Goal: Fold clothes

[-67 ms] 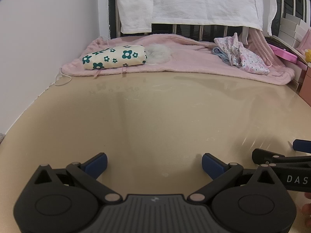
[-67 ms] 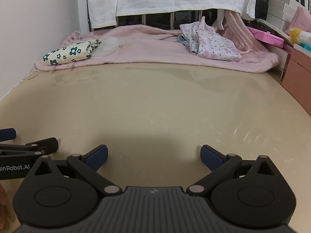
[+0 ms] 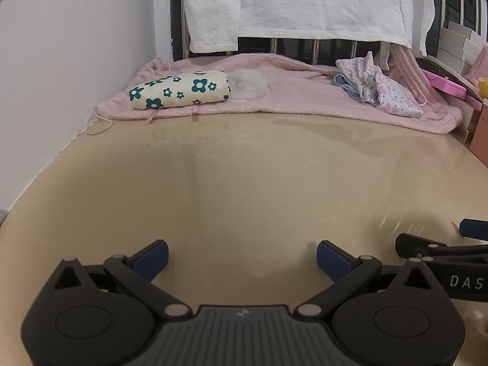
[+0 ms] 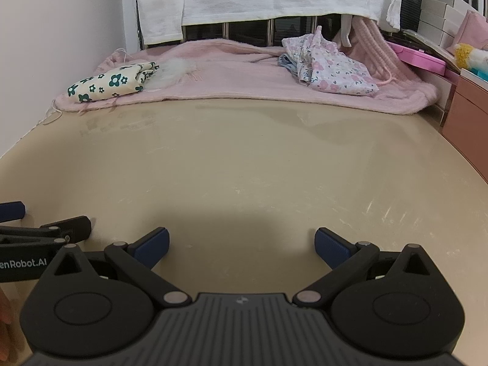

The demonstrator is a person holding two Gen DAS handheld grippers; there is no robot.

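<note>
While you hold both tools low over the table (image 3: 244, 183), your left tongs (image 3: 242, 257) stand wide with nothing between the blue pads. Your right tongs (image 4: 241, 247) stand just as wide, and they hold nothing too. The two tools sit side by side, near each other; each camera sees the other tool at its edge.

Bare beige table lies under both tongs. The clothes are far from you, at the back of the table, on a pink blanket (image 3: 289, 97) that runs along the far edge.

On the left part of the blanket lies a cream cloth with green flowers (image 3: 180, 90), folded into a neat small bundle. Just beside it, on its right, is a small fluffy white thing (image 3: 248, 84); you cannot tell what it is.

On the right part of the blanket lies a crumpled cloth with pink flowers (image 4: 332, 67), all bunched up and not folded. A bit of light blue cloth (image 4: 286, 62) peeks out from its left side, touching it.

Behind the blanket a white towel (image 3: 305, 0) hangs over a rail with dark bars. A white wall (image 3: 76, 61) is on your left. On your right sit a flat pink box (image 4: 418, 56) and a stack of white boxes (image 4: 442, 21), past the end of the blanket.

A thin white cord (image 3: 97, 123) lies by the blanket's left corner.
</note>
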